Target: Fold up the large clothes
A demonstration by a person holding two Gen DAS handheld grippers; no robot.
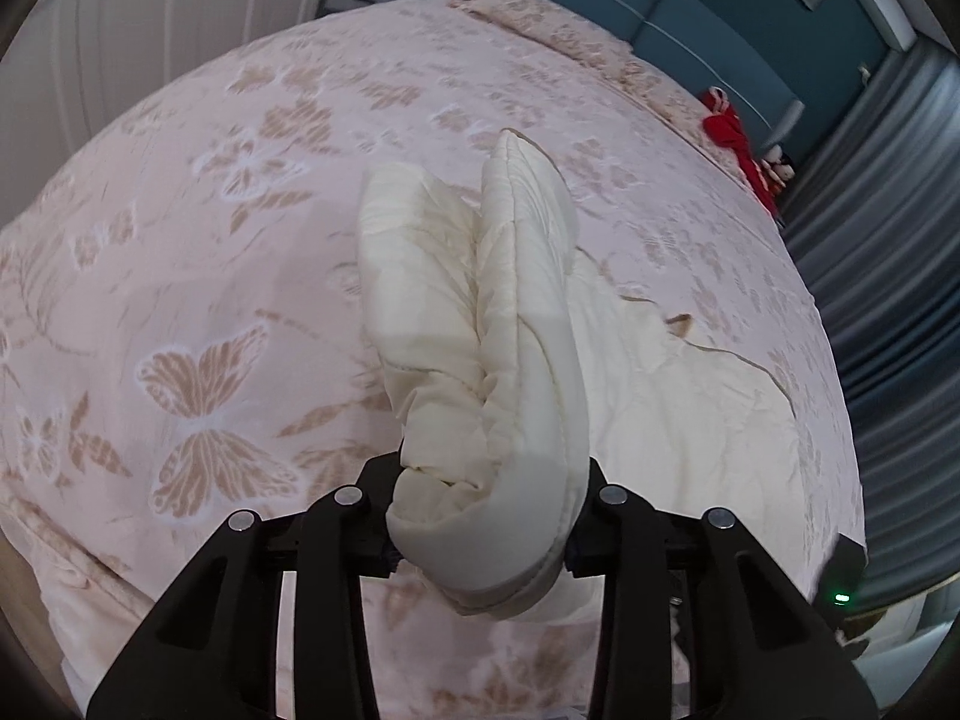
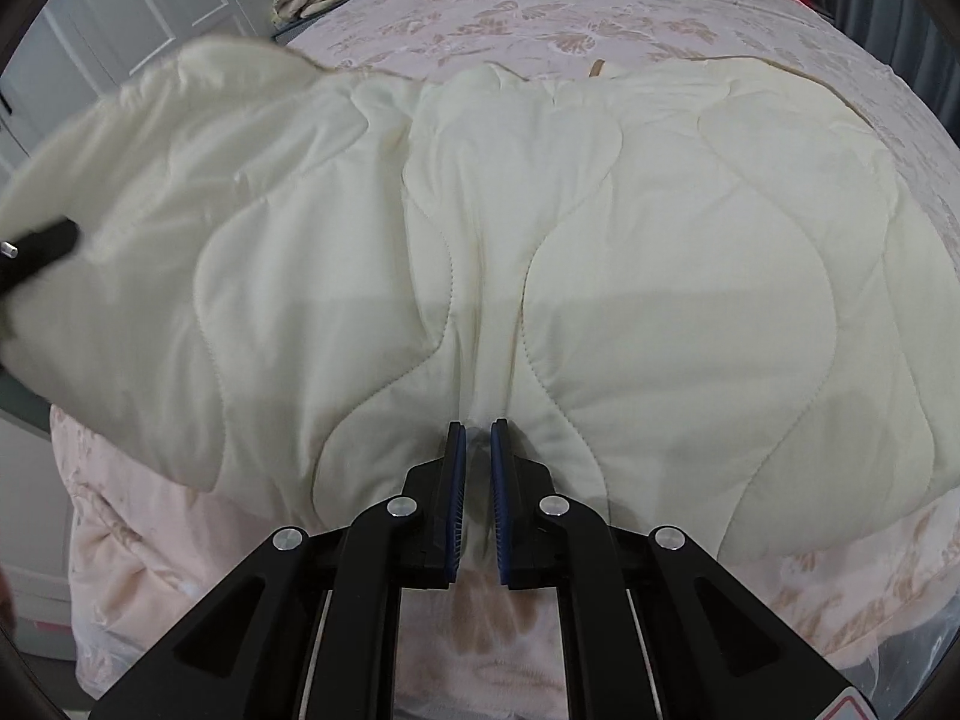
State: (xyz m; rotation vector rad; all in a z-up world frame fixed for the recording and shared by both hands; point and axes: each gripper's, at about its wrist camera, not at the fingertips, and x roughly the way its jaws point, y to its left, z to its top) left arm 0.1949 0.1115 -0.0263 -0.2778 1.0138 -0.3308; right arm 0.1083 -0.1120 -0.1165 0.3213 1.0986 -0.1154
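Left gripper [image 1: 480,516] clamps bunched corner of cream quilted padded garment [image 2: 600,252], lifted for folding over pink butterfly-patterned bedspread [image 1: 180,276]; right gripper [image 2: 478,480] near-closed, apparently pinching garment's front edge.

No readable text, labels, brands or numbers in either view. Red-bordered sticker corner [image 2: 843,708] at lower right of right wrist view, cut off, unreadable.

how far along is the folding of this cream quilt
Early. Done: nothing folded flat yet; the quilt mostly lies spread on the bed. In hand: the left claw clamps a bunched edge; the right claw pinches the near edge. Left: every fold.
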